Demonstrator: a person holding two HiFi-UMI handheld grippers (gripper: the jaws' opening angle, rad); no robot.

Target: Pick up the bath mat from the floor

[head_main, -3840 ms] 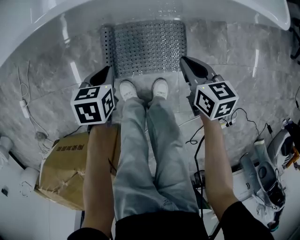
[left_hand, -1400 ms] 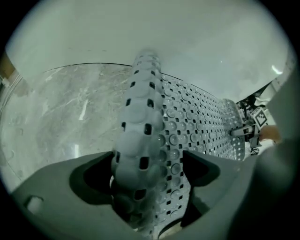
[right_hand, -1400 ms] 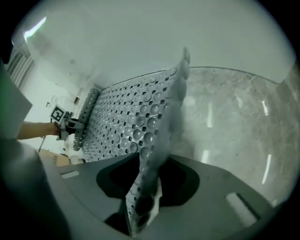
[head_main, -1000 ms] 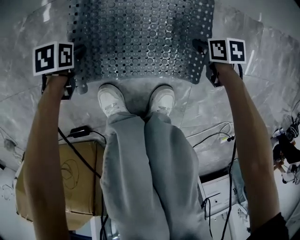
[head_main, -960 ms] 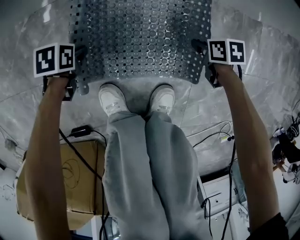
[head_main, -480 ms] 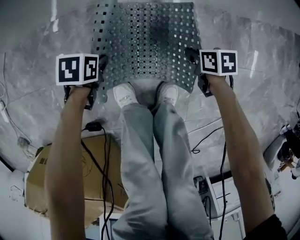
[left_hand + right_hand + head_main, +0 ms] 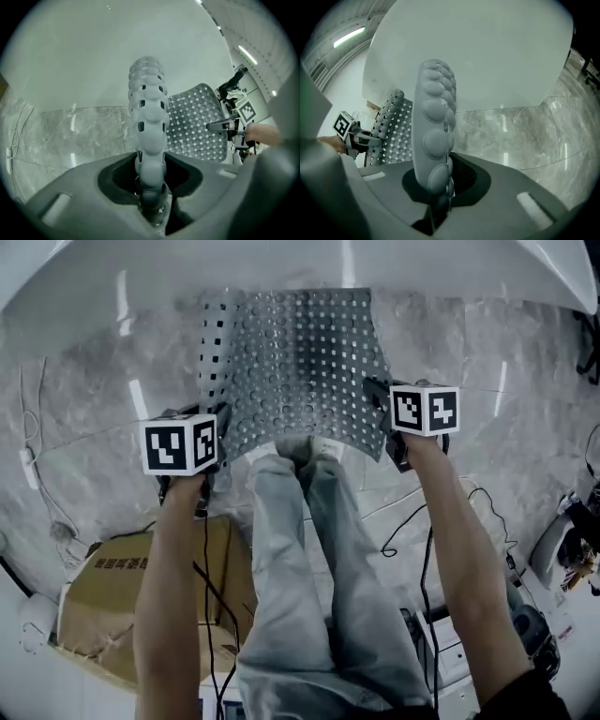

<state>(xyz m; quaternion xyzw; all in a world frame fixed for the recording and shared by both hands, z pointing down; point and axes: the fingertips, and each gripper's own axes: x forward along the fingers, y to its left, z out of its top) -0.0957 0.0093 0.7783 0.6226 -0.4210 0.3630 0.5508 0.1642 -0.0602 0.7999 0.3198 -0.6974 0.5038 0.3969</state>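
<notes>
1. In the left gripper view, the left gripper [image 7: 149, 180] is seen clenched on a bunched edge of the bath mat [image 7: 148, 117], which rises between the jaws as a column of grey bumps; these jaws have just been closing, with the mat between them
2. In the right gripper view, the right gripper [image 7: 436, 190] is seen pressed tight on the mat's opposite edge, where rounded suction cups [image 7: 433, 143] are shown close up
3. Neither grip is shown so closely in the head view, where both grippers are seen only from above, at the mat's two near corners and under their marker cubes [image 7: 181, 446]
4. In that view the mat is held up and spread between the grippers, in front of the person's legs [image 7: 309, 568], with its far end towards the white bathtub [image 7: 281, 268]; whether that far end touches the marble floor [image 7: 75, 427] cannot be told
5. The sag of the perforated sheet is given only by the gripper views: across it the right gripper is seen from the left gripper view, and the left gripper with its cube from the right gripper view
6. Only in the head view are the forearms [image 7: 173, 587] shown, with a cardboard box [image 7: 103, 596] on the floor at the lower left and cables [image 7: 422, 549] on the floor at the right
</notes>
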